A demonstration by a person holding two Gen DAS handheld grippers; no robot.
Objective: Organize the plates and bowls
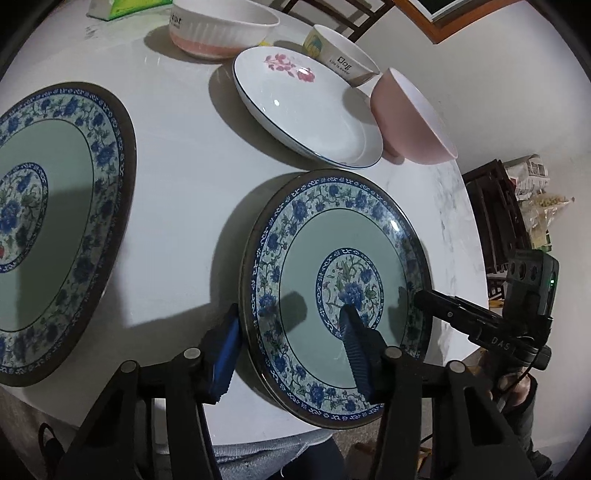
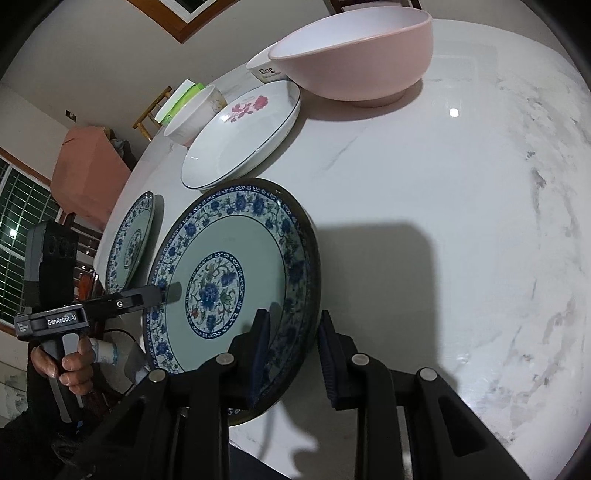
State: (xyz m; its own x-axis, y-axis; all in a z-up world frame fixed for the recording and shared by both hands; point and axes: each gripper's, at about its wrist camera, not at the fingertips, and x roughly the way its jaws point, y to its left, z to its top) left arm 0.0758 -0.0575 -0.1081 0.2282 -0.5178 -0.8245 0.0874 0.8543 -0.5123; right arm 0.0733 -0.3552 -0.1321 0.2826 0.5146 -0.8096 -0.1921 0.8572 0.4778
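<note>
A blue-flowered plate with a green centre sits at the table's near edge, also in the right wrist view. My left gripper straddles its left rim, fingers apart. My right gripper straddles the opposite rim, and a gap shows at its outer finger. A second, matching plate lies to the left, and shows smaller in the right wrist view. Beyond are a white plate with pink flowers, a pink bowl, a ribbed white bowl and a small printed bowl.
The round white marble table ends just below the held plate. A green box sits at the far left. Wooden chairs and bags stand past the table's right edge.
</note>
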